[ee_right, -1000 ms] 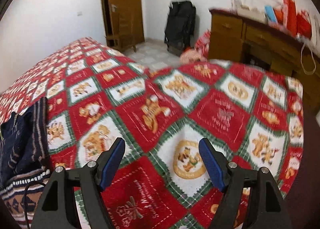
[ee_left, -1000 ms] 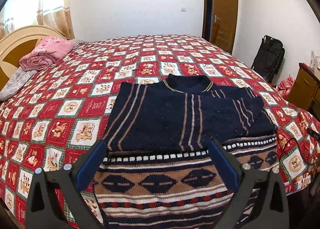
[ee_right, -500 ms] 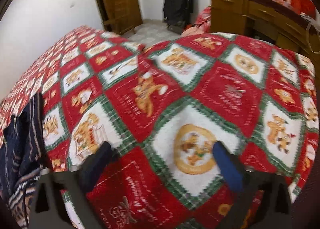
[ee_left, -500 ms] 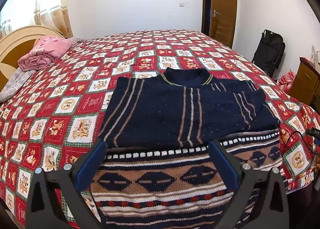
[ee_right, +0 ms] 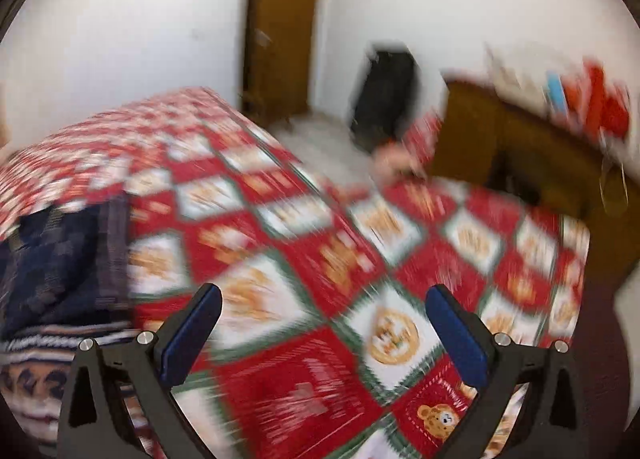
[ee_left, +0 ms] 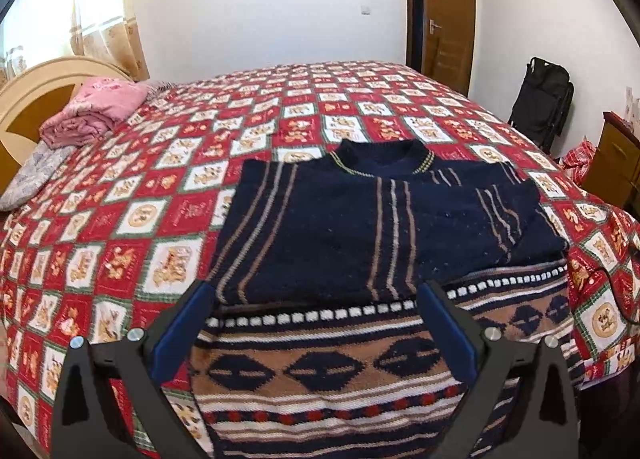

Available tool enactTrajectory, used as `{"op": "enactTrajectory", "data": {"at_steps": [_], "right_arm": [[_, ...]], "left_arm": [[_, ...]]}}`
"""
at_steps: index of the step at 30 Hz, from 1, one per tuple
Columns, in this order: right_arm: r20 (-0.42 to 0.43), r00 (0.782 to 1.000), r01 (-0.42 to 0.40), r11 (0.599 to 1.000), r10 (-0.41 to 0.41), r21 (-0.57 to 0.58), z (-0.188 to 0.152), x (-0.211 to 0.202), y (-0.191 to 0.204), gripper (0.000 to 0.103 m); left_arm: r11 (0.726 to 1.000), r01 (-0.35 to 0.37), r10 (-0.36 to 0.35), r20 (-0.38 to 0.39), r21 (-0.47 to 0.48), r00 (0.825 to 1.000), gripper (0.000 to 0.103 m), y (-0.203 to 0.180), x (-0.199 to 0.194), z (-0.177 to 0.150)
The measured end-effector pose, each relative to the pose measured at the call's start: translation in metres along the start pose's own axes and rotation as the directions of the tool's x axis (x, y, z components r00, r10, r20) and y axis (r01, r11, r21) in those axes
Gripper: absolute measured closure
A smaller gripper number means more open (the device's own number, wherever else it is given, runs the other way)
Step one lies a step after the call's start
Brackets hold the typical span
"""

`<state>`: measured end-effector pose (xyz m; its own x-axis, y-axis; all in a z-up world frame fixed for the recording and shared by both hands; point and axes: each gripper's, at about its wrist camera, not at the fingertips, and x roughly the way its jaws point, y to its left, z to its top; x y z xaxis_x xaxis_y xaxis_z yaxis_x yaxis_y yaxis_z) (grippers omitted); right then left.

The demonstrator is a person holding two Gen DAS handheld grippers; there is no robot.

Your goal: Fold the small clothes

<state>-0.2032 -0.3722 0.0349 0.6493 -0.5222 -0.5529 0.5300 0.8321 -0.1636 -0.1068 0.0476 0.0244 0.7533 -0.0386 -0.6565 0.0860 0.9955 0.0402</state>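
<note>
The navy striped knitted sweater (ee_left: 360, 227) lay sleeves-folded on the red patchwork bed (ee_left: 168, 163); both grippers' (ee_left: 316, 323) (ee_right: 322, 327) jaws stood spread and seemingly empty, the right's having just opened.

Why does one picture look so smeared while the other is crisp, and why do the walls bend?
Right wrist view: motion blur streaks the bedspread and dresser; only the right gripper stays sharp. Left wrist view: crisp on the sweater, daylight glaring at the curtain. Both: fisheye lenses curve edges and darken corners.
</note>
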Motion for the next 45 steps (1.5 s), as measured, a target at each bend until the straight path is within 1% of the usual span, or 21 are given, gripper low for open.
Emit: {"op": "enactTrajectory", "data": {"at_steps": [3,6,10,12,14,17,20,23,25,27,30,33,35,37,38,39,41,42,43,44,45], "right_arm": [[0.107,0.994,-0.025,0.993,0.038,-0.116,0.008,-0.053,0.025,0.001],[0.210,0.975,-0.039,0.984,0.076,-0.174,0.017,-0.104,0.041,0.001],[0.304,0.937,-0.132,0.980,0.172,-0.149,0.043,-0.156,0.051,0.001],[0.347,0.912,-0.180,0.973,0.220,-0.144,0.058,-0.180,0.059,0.001],[0.390,0.878,-0.245,0.961,0.277,-0.129,0.072,-0.203,0.065,0.001],[0.424,0.839,-0.310,0.940,0.340,-0.141,0.093,-0.232,0.078,0.001],[0.407,0.817,-0.365,0.912,0.409,-0.185,0.106,-0.249,0.088,0.001],[0.299,0.814,-0.444,0.865,0.498,-0.232,0.110,-0.249,0.100,0.001],[0.219,0.824,-0.474,0.848,0.523,-0.238,0.104,-0.239,0.105,0.001],[0.169,0.851,-0.452,0.857,0.497,-0.246,0.091,-0.226,0.108,0.001],[0.147,0.881,-0.403,0.877,0.449,-0.262,0.073,-0.210,0.105,0.001],[0.177,0.870,-0.421,0.881,0.459,-0.215,0.070,-0.214,0.072,0.001],[0.247,0.856,-0.439,0.891,0.455,-0.120,0.079,-0.230,0.026,0.001],[0.329,0.830,-0.471,0.882,0.450,-0.018,0.092,-0.251,-0.025,0.001],[0.367,0.810,-0.504,0.863,0.457,0.040,0.100,-0.262,-0.052,0.001],[0.405,0.783,-0.550,0.830,0.471,0.098,0.106,-0.271,-0.081,0.001],[0.484,0.725,-0.634,0.750,0.491,0.189,0.114,-0.290,-0.132,0.001],[0.510,0.713,-0.647,0.732,0.482,0.213,0.117,-0.297,-0.148,0.001],[0.522,0.723,-0.632,0.738,0.453,0.236,0.118,-0.303,-0.159,0.001],[0.521,0.753,-0.586,0.769,0.401,0.256,0.119,-0.306,-0.167,0.001],[0.523,0.774,-0.539,0.804,0.357,0.251,0.118,-0.306,-0.168,0.001]], "left_arm": [[0.999,-0.024,0.023,0.029,0.027,0.999,0.000,0.009,-0.010,-0.003],[0.999,-0.034,0.033,0.053,0.014,0.998,0.000,0.019,-0.018,-0.005],[0.999,-0.032,0.033,0.065,-0.012,0.997,0.000,0.028,-0.026,-0.001],[0.999,-0.023,0.026,0.080,-0.033,0.996,0.000,0.032,-0.033,0.003],[0.999,-0.009,0.013,0.097,-0.046,0.995,0.000,0.035,-0.041,0.004],[0.999,-0.007,0.013,0.133,-0.046,0.991,0.000,0.037,-0.055,0.006],[0.999,-0.009,0.018,0.176,-0.047,0.984,0.000,0.041,-0.068,0.007],[0.998,0.000,0.012,0.197,-0.057,0.980,0.000,0.048,-0.076,0.007],[0.998,0.008,0.004,0.198,-0.061,0.980,0.000,0.052,-0.078,0.007],[0.998,0.014,-0.002,0.199,-0.062,0.980,0.000,0.056,-0.078,0.004],[0.999,0.012,-0.002,0.188,-0.053,0.982,0.000,0.059,-0.074,0.000],[0.999,0.020,-0.015,0.164,-0.028,0.986,0.000,0.062,-0.070,-0.005],[0.998,0.047,-0.043,0.139,-0.029,0.989,0.000,0.071,-0.068,-0.008],[0.997,0.053,-0.047,0.119,-0.047,0.992,0.000,0.084,-0.067,-0.009],[0.997,0.041,-0.033,0.118,-0.067,0.992,0.000,0.091,-0.067,-0.008],[0.993,0.024,-0.010,0.119,-0.115,0.993,0.000,0.102,-0.068,-0.004],[0.986,0.042,-0.023,0.119,-0.162,0.993,0.000,0.115,-0.071,-0.001],[0.984,0.050,-0.030,0.120,-0.173,0.992,0.000,0.122,-0.073,0.001],[0.983,0.033,-0.010,0.127,-0.181,0.992,0.000,0.128,-0.078,0.003],[0.983,0.004,0.021,0.135,-0.182,0.991,0.000,0.131,-0.081,0.005],[0.984,-0.019,0.044,0.137,-0.179,0.990,0.000,0.133,-0.084,0.007]]}}
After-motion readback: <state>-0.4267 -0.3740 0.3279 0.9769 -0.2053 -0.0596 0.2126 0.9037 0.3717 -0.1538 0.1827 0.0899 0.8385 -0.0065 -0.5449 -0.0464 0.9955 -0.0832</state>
